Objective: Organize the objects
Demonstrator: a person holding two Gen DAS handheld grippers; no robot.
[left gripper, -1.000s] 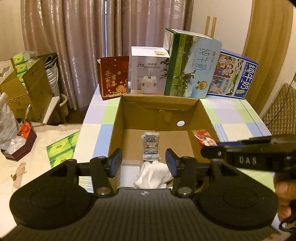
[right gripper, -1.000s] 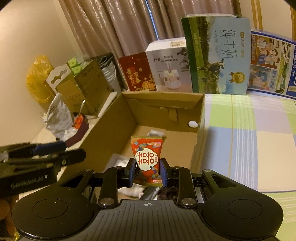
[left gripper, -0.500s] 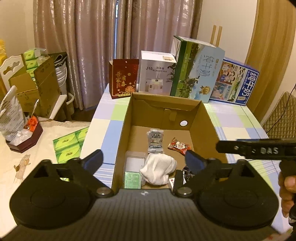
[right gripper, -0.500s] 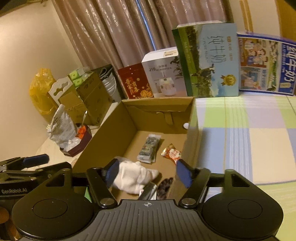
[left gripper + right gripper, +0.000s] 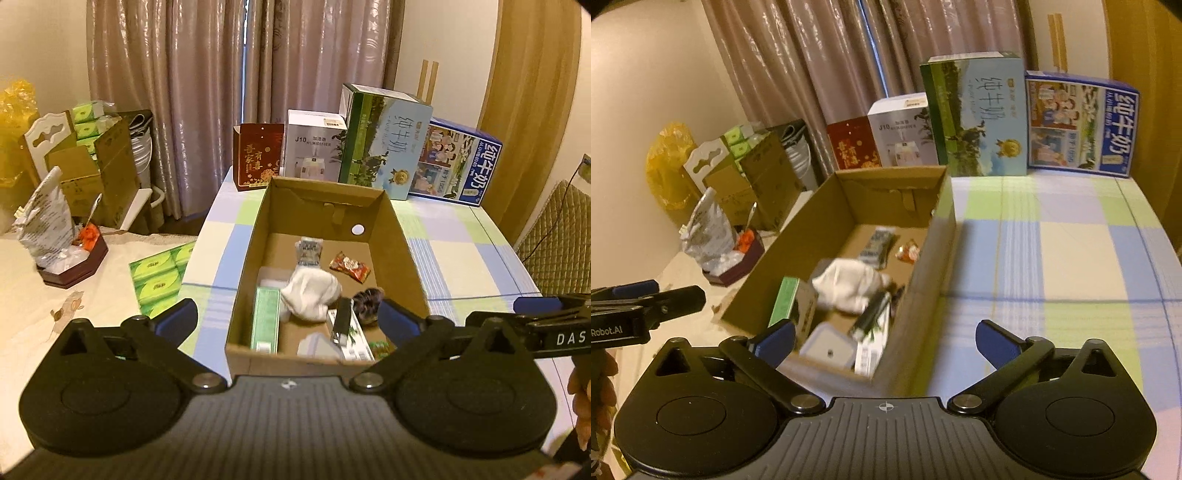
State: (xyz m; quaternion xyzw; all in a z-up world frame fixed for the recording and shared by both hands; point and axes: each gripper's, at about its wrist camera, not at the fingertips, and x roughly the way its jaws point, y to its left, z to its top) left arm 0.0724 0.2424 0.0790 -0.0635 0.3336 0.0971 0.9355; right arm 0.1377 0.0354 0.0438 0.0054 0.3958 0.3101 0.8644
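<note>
Fingers on both grippers stand spread wide and pinch nothing: the left gripper (image 5: 287, 320) hangs over the near end of the cardboard box (image 5: 243, 295), and the right gripper (image 5: 885, 339) sits back from the box's near right corner. Going left to right inside the box, a green carton (image 5: 265, 319) lies along the left wall, a white cloth (image 5: 312, 295) is bunched in the middle with a grey packet (image 5: 309, 251) behind it, a dark tube (image 5: 341, 320) rests on a flat pack at the near end, and a red snack sachet (image 5: 349, 265) lies toward the right wall; a dark fuzzy thing beside the tube is too blurred to name. Everything to be sorted seems to be inside already, so the step in hand looks like drawing both grippers clear; doing it well means lifting straight up and back so neither finger catches the box's rim or drags the cloth. The box sits on a bench (image 5: 1052, 258) under a pastel checked cover, bare on its right half, with tall printed cartons lined up before brown curtains (image 5: 207, 92) at the far edge.
</note>
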